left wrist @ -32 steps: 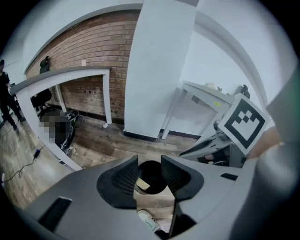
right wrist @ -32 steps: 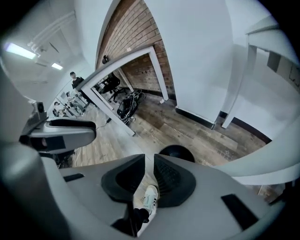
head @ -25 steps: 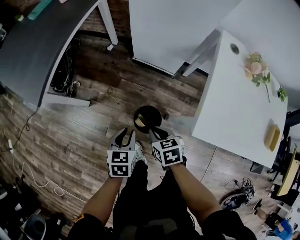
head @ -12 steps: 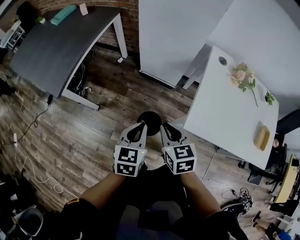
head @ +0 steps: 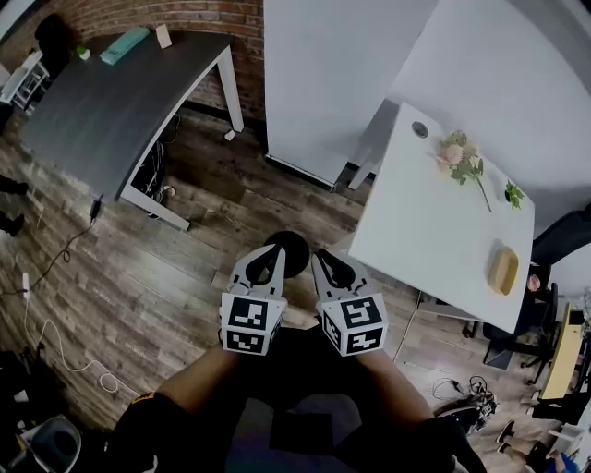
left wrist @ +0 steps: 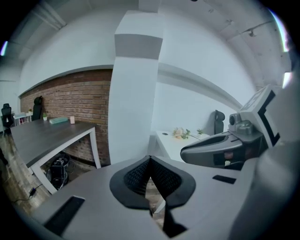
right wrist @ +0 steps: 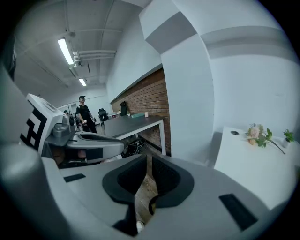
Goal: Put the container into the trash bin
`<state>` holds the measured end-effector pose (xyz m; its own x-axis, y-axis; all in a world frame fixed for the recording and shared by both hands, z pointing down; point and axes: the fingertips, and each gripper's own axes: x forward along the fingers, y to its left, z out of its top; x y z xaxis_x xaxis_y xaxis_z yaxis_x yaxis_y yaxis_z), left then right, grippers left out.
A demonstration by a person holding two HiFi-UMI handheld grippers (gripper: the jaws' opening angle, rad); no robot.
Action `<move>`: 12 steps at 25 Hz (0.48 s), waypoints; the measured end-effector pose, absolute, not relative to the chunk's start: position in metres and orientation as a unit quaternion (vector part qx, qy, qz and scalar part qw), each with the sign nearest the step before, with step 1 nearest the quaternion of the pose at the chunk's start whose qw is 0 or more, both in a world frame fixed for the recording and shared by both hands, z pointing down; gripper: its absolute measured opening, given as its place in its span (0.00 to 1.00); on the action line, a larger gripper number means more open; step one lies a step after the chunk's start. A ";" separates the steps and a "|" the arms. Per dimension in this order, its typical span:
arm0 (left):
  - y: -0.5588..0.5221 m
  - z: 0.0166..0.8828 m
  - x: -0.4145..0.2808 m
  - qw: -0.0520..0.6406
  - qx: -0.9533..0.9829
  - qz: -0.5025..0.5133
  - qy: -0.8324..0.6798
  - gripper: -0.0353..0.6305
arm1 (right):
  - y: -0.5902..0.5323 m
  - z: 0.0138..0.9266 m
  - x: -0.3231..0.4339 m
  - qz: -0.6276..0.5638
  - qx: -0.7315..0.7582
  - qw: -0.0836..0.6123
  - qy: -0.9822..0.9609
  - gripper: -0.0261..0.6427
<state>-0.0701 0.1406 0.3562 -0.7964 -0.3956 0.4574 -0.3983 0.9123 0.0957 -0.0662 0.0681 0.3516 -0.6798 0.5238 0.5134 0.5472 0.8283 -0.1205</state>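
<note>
By the black trash bin (head: 295, 248), your left gripper (head: 273, 255) shows jaws pressed together; your right gripper's (head: 319, 260) narrowly parted jaws are closing, nothing between them.

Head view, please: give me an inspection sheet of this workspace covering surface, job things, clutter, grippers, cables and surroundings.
Surface: wooden plank floor.
Job's things: black trash bin on the floor, partly hidden behind the grippers; container: nothing seen.
Clutter: teal item on the dark desk; flowers and a yellow block on the white table.
Grippers: left gripper shut, empty; right gripper jaws closing, nothing between them.
Cables: white cable on the floor at left; tangle under the dark desk.
Surroundings: brick wall, white pillar.
</note>
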 end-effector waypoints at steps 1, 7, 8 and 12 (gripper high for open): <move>0.141 0.355 -0.070 0.240 0.208 0.003 -0.948 0.06 | 0.067 0.350 -0.067 -0.021 -0.292 0.271 -0.917 0.12; 0.126 0.344 -0.070 0.228 0.219 0.010 -0.949 0.06 | 0.048 0.343 -0.070 -0.014 -0.272 0.262 -0.926 0.12; 0.119 0.342 -0.070 0.225 0.226 0.012 -0.948 0.06 | 0.041 0.341 -0.071 -0.012 -0.265 0.260 -0.928 0.12; 0.075 0.335 -0.075 0.212 0.276 0.023 -0.937 0.06 | 0.002 0.332 -0.071 -0.005 -0.221 0.253 -0.942 0.12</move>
